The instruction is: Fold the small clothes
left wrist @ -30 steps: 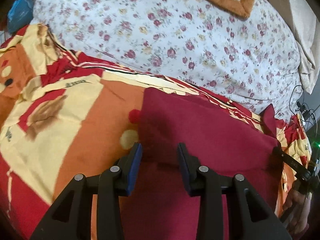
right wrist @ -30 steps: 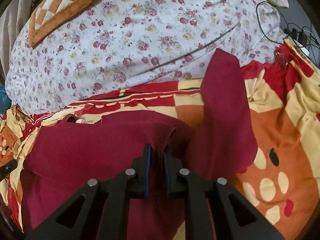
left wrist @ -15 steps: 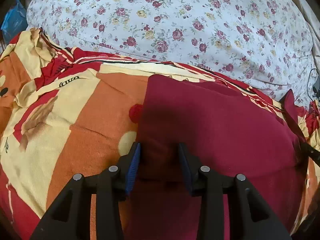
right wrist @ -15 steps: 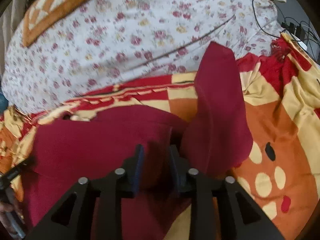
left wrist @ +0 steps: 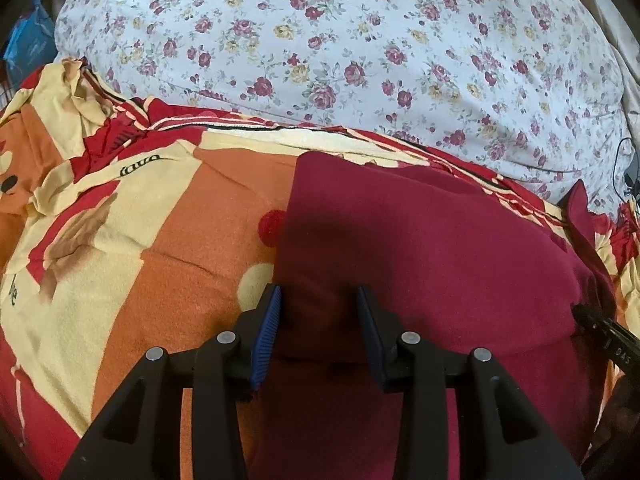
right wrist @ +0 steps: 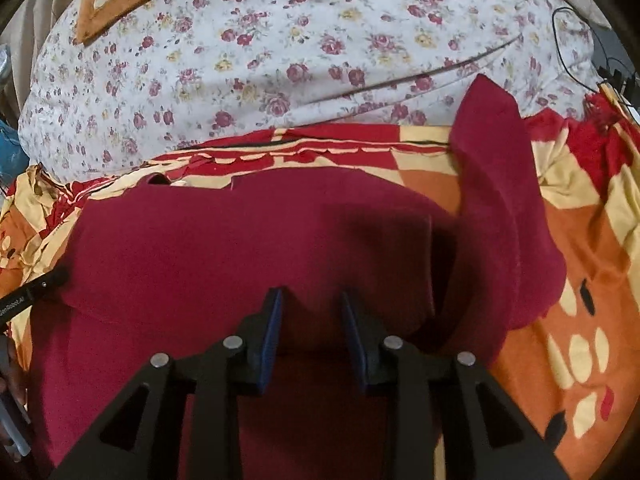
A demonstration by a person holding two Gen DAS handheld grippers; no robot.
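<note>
On the patterned blanket (left wrist: 168, 248), near the floral pillow (left wrist: 340, 52), the maroon garment (right wrist: 248, 248) is lying with its near portion doubled over itself, one fold apparently made. The left gripper (left wrist: 318, 316) and right gripper (right wrist: 311, 314) are both hovering with fingers spread, gripping nothing. A sleeve (right wrist: 496, 184) is lying outstretched at far right, untucked; further folds are remaining.

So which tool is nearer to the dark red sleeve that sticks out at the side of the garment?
Right. The right tool hangs open over the garment beside the dark red sleeve; the left tool is open at the garment's opposite edge.
</note>
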